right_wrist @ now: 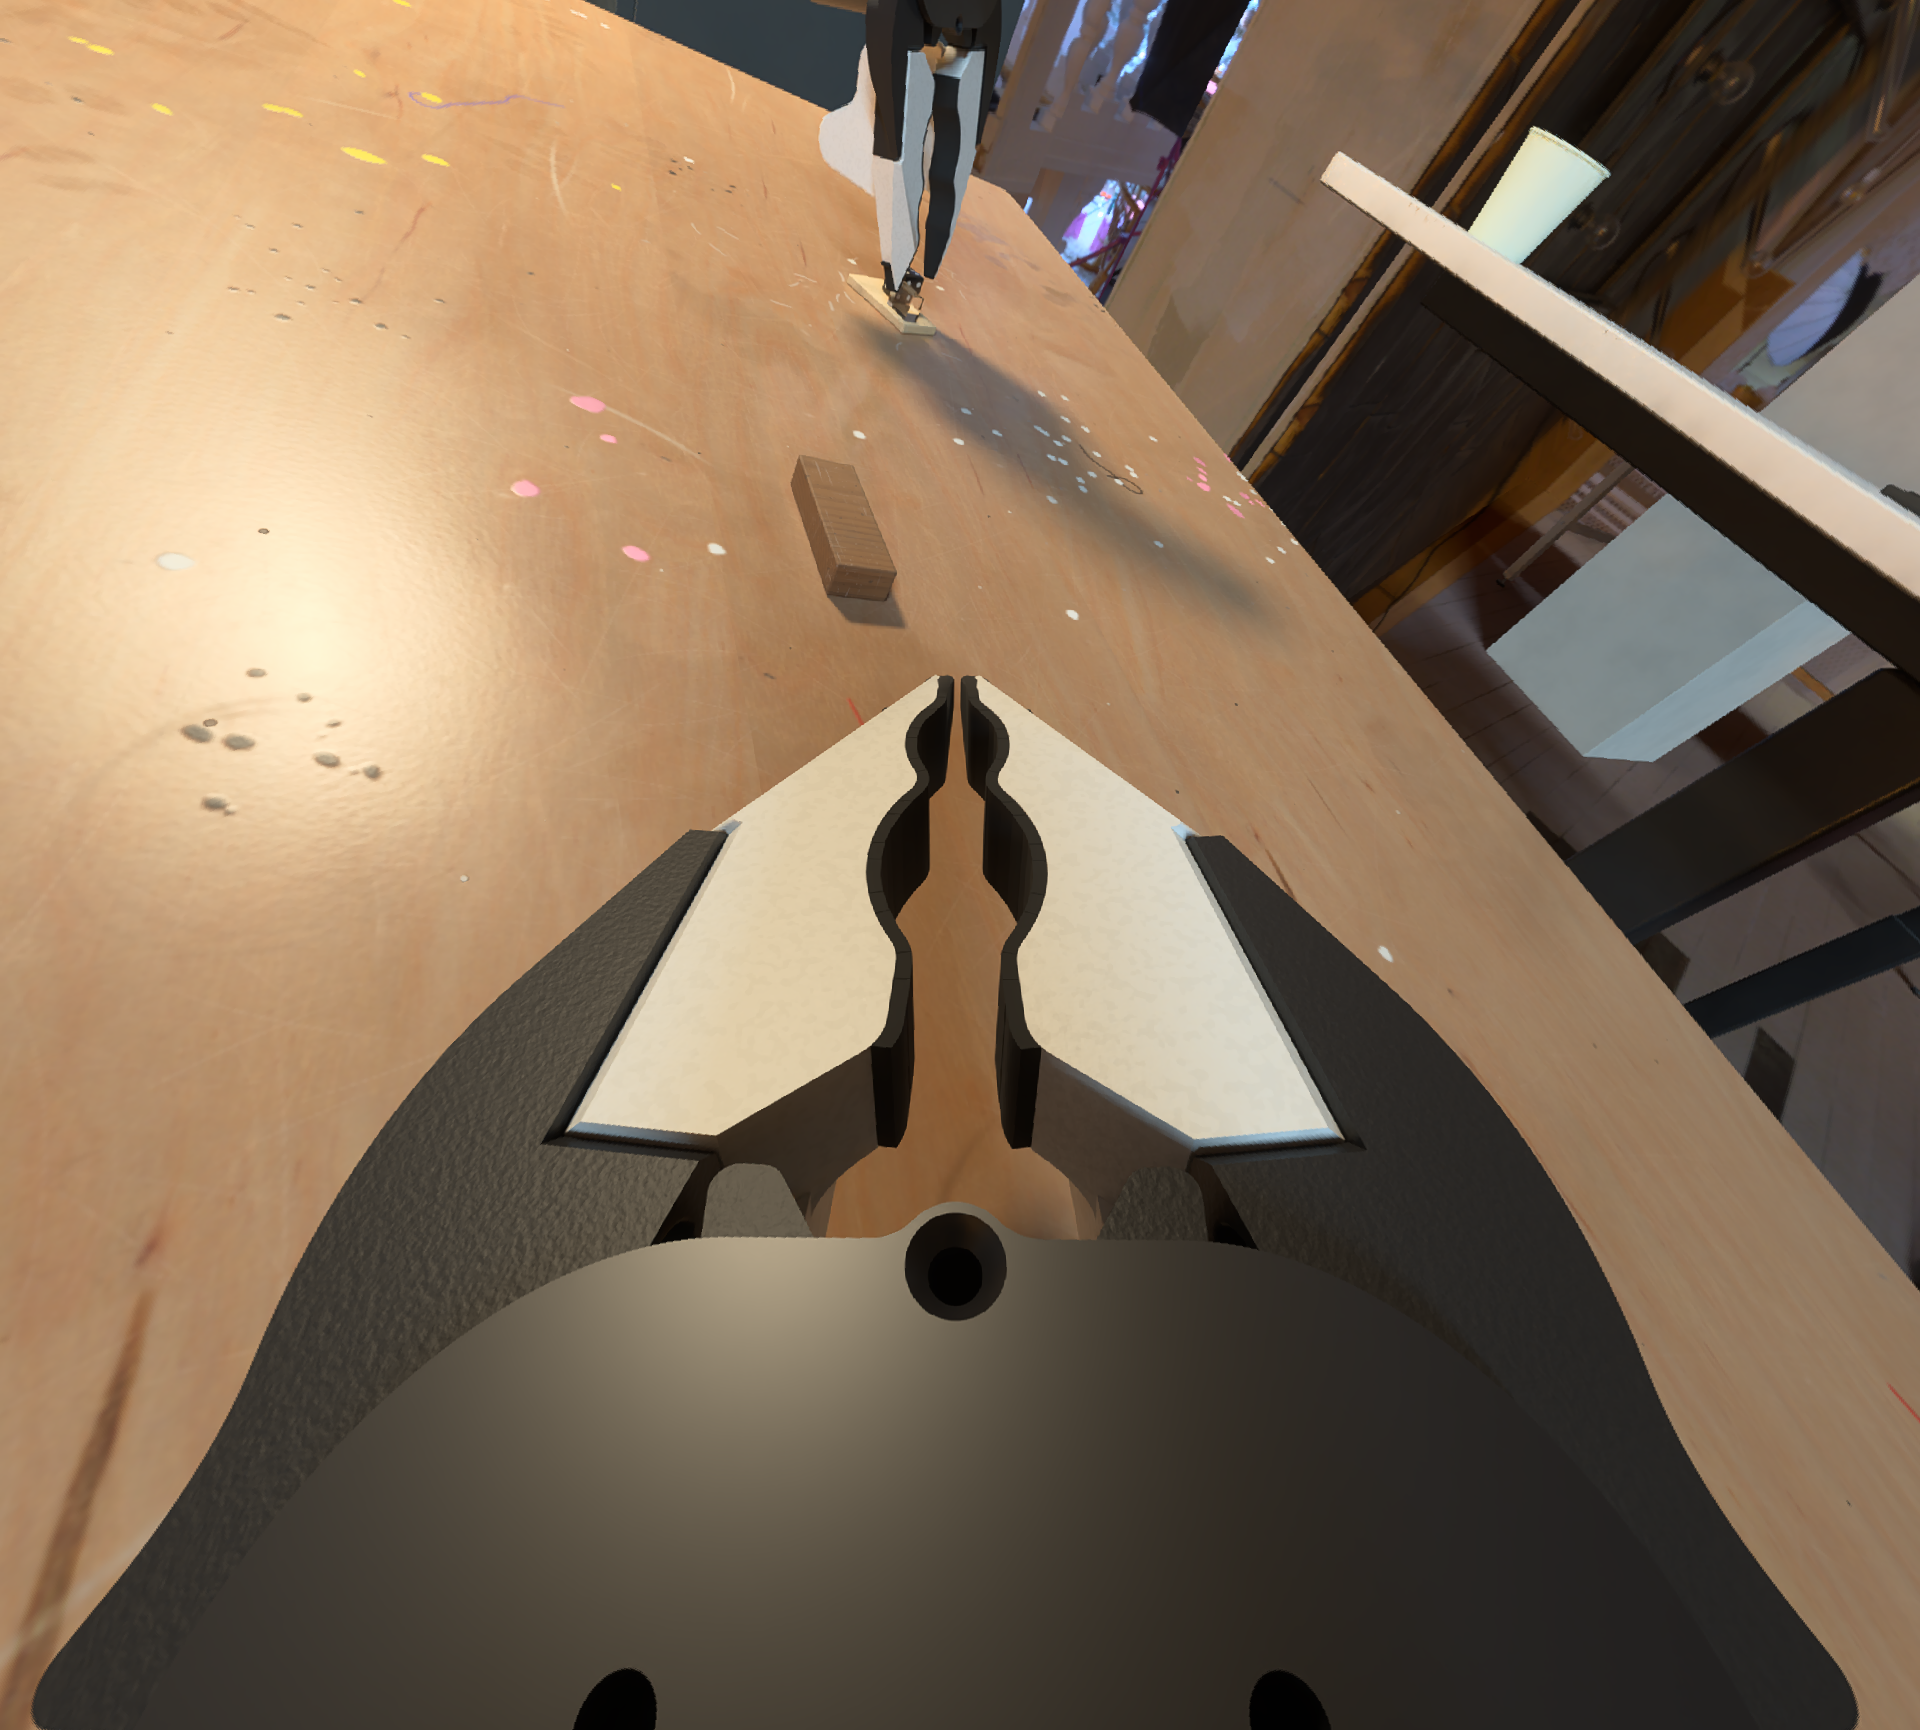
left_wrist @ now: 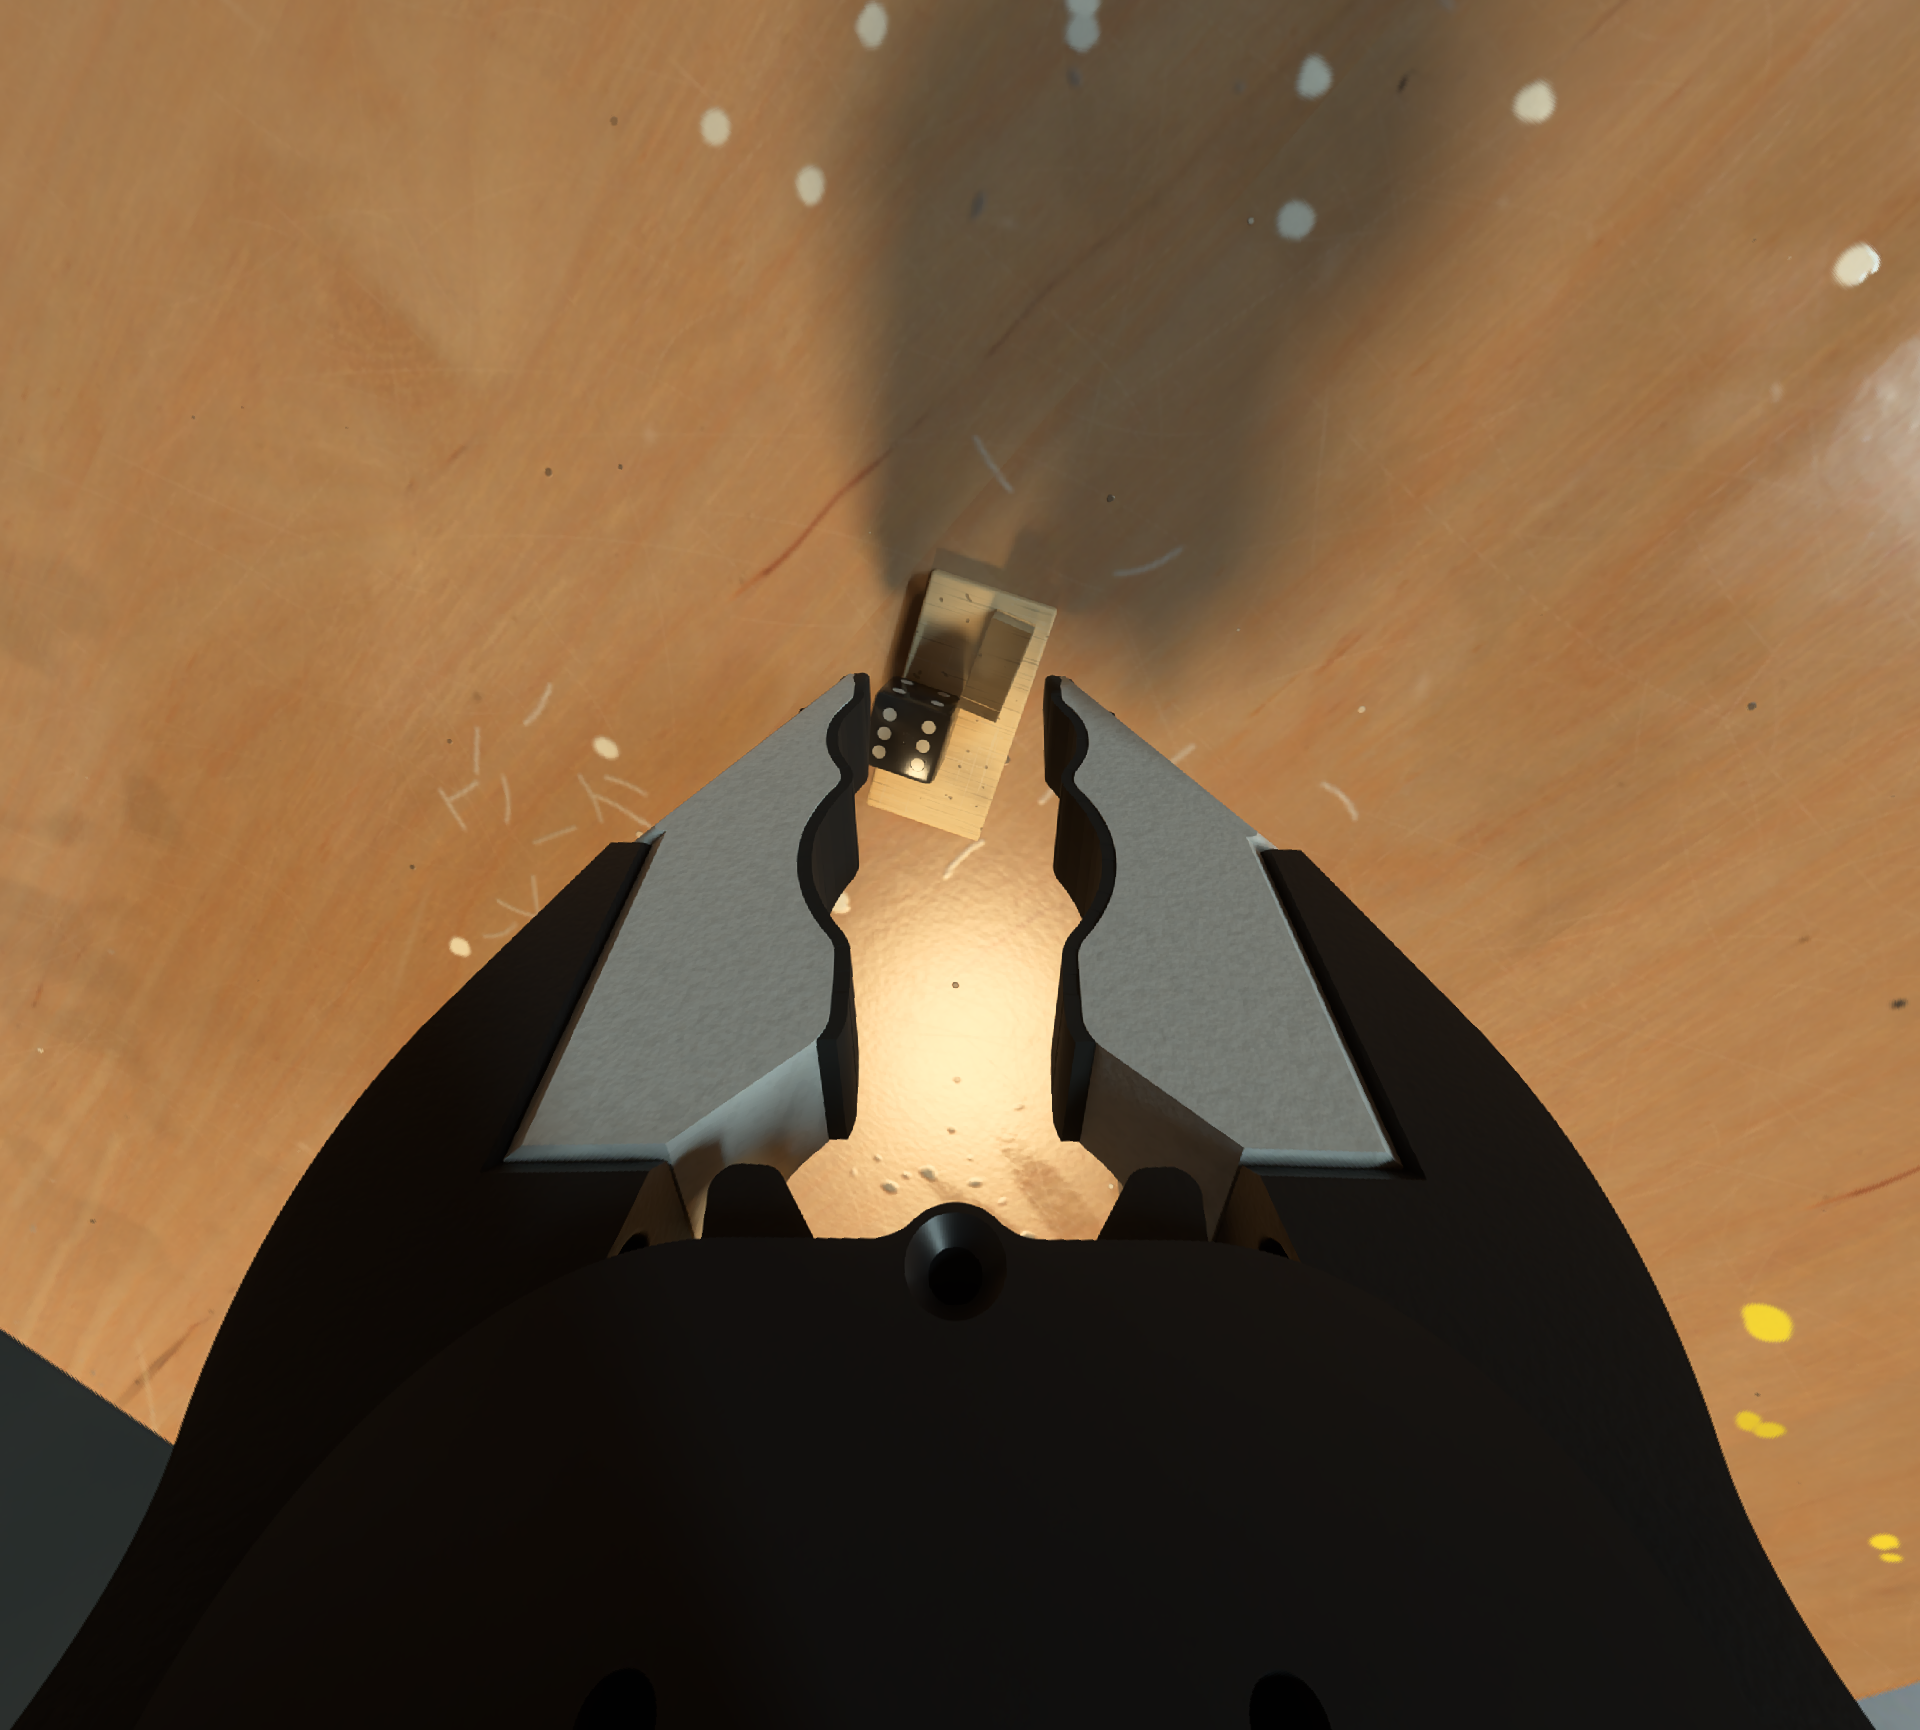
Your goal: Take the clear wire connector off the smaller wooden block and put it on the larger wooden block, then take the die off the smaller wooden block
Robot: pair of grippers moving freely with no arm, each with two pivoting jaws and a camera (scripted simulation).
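Nearest the camera, the left tool was held open above the smaller wooden block, near the worktop's far edge. On it the clear wire connector lay beside the die. Descent and closure on the connector were judged due. The right tool was seen nearly closed, empty, facing the larger wooden block mid-worktop.

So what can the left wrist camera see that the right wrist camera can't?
Only the left wrist view shows the die's white dots and the clear wire connector beside it. Only the right wrist view shows the darker wooden block, a paper cup on a side shelf, and the shut right gripper. Both show the open left gripper above the pale wooden block on the table.
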